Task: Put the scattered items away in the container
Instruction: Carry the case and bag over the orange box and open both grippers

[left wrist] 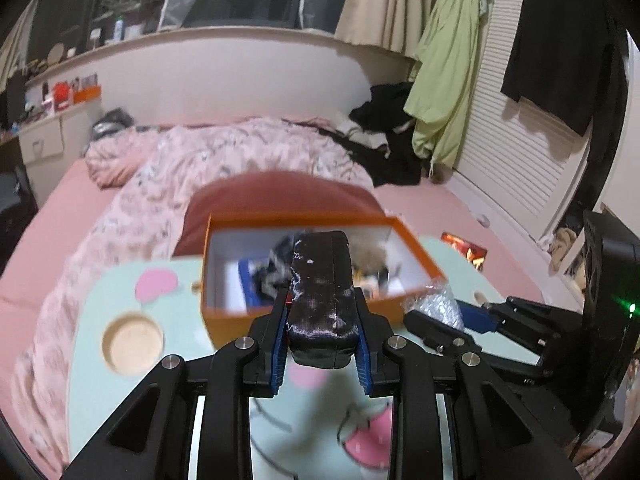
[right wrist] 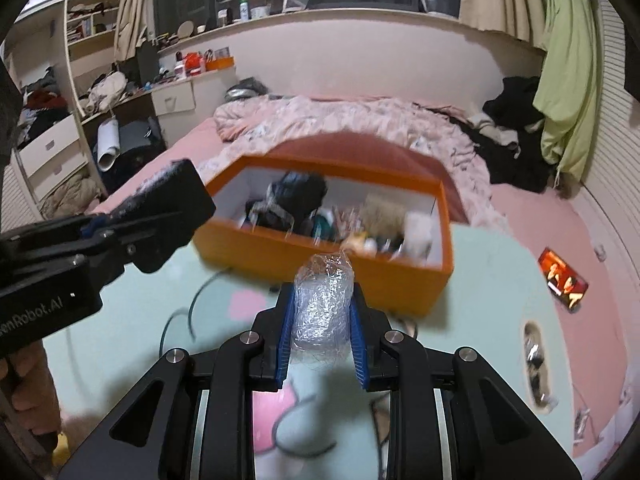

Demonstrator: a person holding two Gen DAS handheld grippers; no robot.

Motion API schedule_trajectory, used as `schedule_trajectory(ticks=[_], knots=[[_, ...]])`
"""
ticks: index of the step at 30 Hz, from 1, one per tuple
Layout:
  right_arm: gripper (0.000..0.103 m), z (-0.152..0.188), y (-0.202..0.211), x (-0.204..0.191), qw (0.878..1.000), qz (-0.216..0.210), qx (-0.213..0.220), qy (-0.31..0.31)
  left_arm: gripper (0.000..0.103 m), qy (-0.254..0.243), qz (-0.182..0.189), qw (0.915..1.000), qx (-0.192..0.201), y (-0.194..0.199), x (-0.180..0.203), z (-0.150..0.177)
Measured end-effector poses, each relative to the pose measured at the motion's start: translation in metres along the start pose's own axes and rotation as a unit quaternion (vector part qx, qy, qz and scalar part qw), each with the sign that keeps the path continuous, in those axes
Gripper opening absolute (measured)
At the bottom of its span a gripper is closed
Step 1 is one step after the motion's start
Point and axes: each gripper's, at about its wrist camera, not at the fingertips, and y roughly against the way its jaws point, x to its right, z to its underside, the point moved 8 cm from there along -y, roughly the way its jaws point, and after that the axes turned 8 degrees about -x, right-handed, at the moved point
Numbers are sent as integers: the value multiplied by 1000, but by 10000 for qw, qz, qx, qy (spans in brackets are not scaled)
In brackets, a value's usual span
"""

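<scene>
With the left gripper (left wrist: 322,334) clamping the black case (left wrist: 322,292) and the right gripper (right wrist: 322,332) pinching the plastic wad (right wrist: 324,304), I'd clear the orange box's (right wrist: 320,248) near wall before letting go.

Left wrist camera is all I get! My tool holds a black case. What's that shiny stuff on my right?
Observer: The right tool is shut on a crumpled clear plastic wrapper.
Operator: Is the orange box full?
Observer: The orange box has a dark bundle at its left end and small clutter towards the right.
Operator: Anything left over?
Observer: A red packet lies on the pink bed, right of the box.
</scene>
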Motion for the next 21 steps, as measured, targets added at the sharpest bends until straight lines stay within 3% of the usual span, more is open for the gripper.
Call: schedule_trajectory(ticks=[6, 17, 19, 21], knots=[[26, -42, -11, 11, 9998, 144, 108, -13, 26, -32, -8, 9999, -102, -27, -6, -38], [26, -85, -58, 26, 9997, 178, -148, -47, 27, -21, -181, 9986, -495, -88, -26, -62], [27, -87, -68, 29, 9997, 139, -194, -101, 40, 81, -260, 9981, -557, -96, -32, -62], [28, -89, -77, 34, 9994, 129, -272, -183, 65, 188, -381, 9972, -611, -102, -41, -63]])
